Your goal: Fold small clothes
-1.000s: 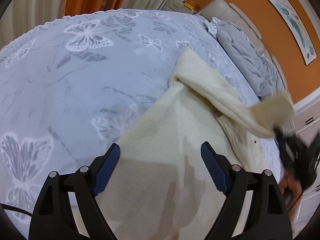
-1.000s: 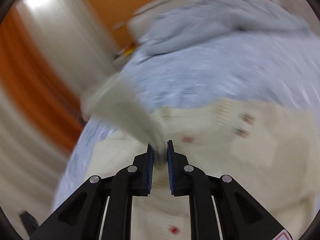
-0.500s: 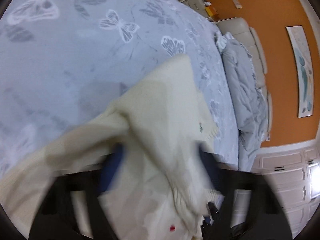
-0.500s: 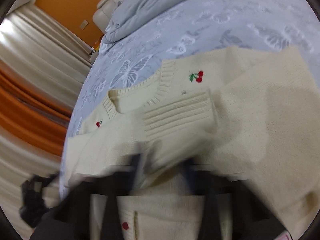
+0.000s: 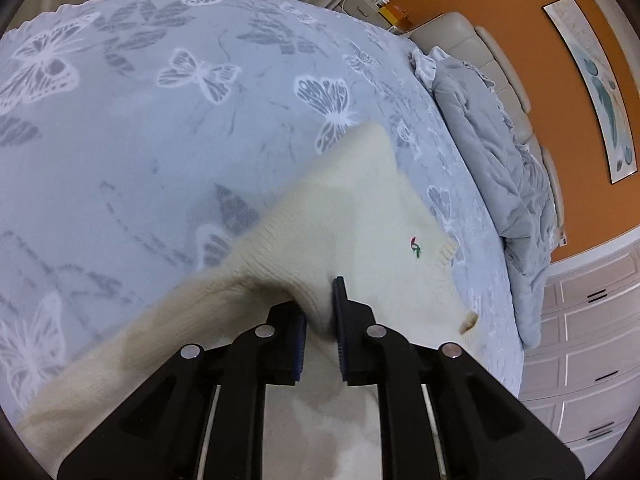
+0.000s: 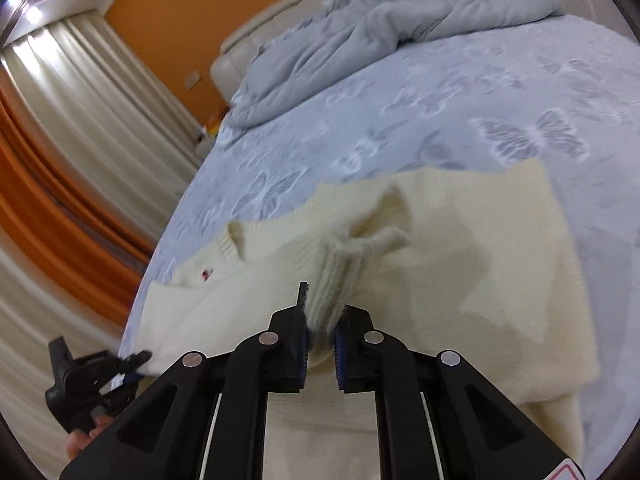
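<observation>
A small cream knitted sweater [image 5: 360, 220] with a cherry embroidery [image 5: 415, 247] lies on the blue butterfly-print bedspread [image 5: 160, 140]. My left gripper [image 5: 320, 316] is shut on a fold of the sweater's knit near its side, with a sleeve trailing to the lower left. In the right wrist view the sweater [image 6: 460, 248] lies spread, neckline at the left. My right gripper [image 6: 322, 320] is shut on the ribbed cuff [image 6: 340, 276] of a sleeve laid over the body. The left gripper [image 6: 100, 376] also shows at the sweater's left edge.
A rumpled grey duvet [image 5: 500, 140] lies along the bed's head by a beige padded headboard [image 5: 472, 44]. White drawers [image 5: 580, 340] stand to the right. Orange and cream curtains [image 6: 80, 160] hang beyond the bed's left edge.
My left gripper was open over the sweater and has now shut on its fabric. My right gripper carried the sleeve cuff across and down onto the sweater's body.
</observation>
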Available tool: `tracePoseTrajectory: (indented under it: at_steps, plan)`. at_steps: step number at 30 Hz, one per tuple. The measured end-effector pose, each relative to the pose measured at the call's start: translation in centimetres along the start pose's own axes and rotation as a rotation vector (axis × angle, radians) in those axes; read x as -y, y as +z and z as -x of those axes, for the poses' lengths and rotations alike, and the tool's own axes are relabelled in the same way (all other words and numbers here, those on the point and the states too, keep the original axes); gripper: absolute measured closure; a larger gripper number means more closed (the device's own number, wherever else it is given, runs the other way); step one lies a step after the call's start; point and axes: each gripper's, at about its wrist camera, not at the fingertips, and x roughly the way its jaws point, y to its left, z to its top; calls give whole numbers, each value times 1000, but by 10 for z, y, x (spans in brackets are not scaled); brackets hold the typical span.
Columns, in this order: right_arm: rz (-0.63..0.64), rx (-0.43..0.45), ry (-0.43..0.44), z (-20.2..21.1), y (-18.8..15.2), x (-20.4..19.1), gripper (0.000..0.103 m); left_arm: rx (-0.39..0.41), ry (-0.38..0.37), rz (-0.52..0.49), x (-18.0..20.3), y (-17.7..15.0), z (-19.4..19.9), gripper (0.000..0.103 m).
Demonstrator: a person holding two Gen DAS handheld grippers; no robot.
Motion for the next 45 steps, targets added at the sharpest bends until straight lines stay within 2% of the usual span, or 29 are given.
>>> tracePoseTrajectory:
  at_steps: [2, 3, 4, 5, 6, 7, 8, 9, 10, 14, 16, 18, 19, 20, 21, 23, 24, 25, 26, 27, 28, 29, 32, 34, 37, 40, 45]
  plan:
    - [-11, -151, -66, -31, -11, 15, 93, -29, 35, -33, -1, -2, -8, 88]
    - [-40, -176, -51, -32, -15, 21, 93, -41, 50, -65, 0, -5, -7, 87]
    - [-48, -146, -37, -18, -16, 21, 91, -39, 59, -88, 1, -7, -2, 85]
    - [-35, -116, -38, 1, -15, 18, 84, -25, 56, -120, 3, -9, 11, 83]
    - [-11, -84, -52, 23, -18, 15, 84, -7, 44, -142, 0, -11, 25, 77]
    - [7, -70, -57, 41, -22, 15, 81, 18, 38, -160, -6, -15, 48, 66]
    - [31, -65, -61, 62, -31, 15, 72, 29, 48, -172, -12, -19, 62, 59]
    - [62, -73, -87, 90, -46, 19, 65, 34, 66, -183, -20, -23, 75, 53]
    - [78, -85, -110, 108, -59, 25, 63, 33, 87, -197, -30, -29, 89, 51]
    - [88, -250, -185, 181, -141, 70, 60, -40, 191, -242, -81, -69, 139, 42]
    - [66, -323, -195, 204, -181, 84, 59, -80, 222, -243, -104, -90, 156, 38]
    - [16, -388, -170, 216, -218, 95, 55, -144, 225, -197, -128, -112, 162, 30]
    - [15, -382, -157, 217, -225, 93, 53, -172, 202, -155, -140, -121, 162, 28]
    - [36, -352, -142, 221, -232, 89, 45, -160, 179, -134, -147, -128, 164, 28]
    - [57, -342, -128, 219, -235, 84, 36, -125, 169, -143, -147, -131, 168, 28]
    - [78, -345, -108, 210, -236, 76, 28, -120, 192, -172, -141, -136, 165, 28]
    - [79, -339, -82, 207, -236, 74, 28, -119, 208, -186, -137, -136, 162, 28]
    - [78, -336, -76, 201, -233, 72, 28, -122, 216, -195, -133, -136, 159, 33]
    - [78, -328, -72, 197, -231, 69, 34, -124, 217, -194, -133, -137, 160, 38]
    - [77, -319, -59, 192, -229, 68, 58, -129, 205, -189, -131, -136, 159, 56]
    - [68, -329, -62, 189, -225, 70, 79, -147, 193, -175, -129, -133, 157, 83]
    - [36, -341, -45, 186, -221, 73, 92, -180, 166, -150, -130, -131, 156, 93]
    - [17, -255, -19, 208, -202, 59, 94, -176, 111, -109, -123, -129, 174, 94]
    - [62, -182, -26, 240, -187, 51, 95, -150, 80, -170, -107, -132, 197, 94]
    - [88, -132, -48, 281, -174, 51, 95, -162, 22, -237, -89, -149, 232, 94]
    - [84, -162, -87, 311, -184, 69, 95, -206, 21, -267, -94, -177, 252, 94]
    - [21, -328, -131, 344, -230, 94, 95, -312, 83, -299, -124, -233, 274, 95]
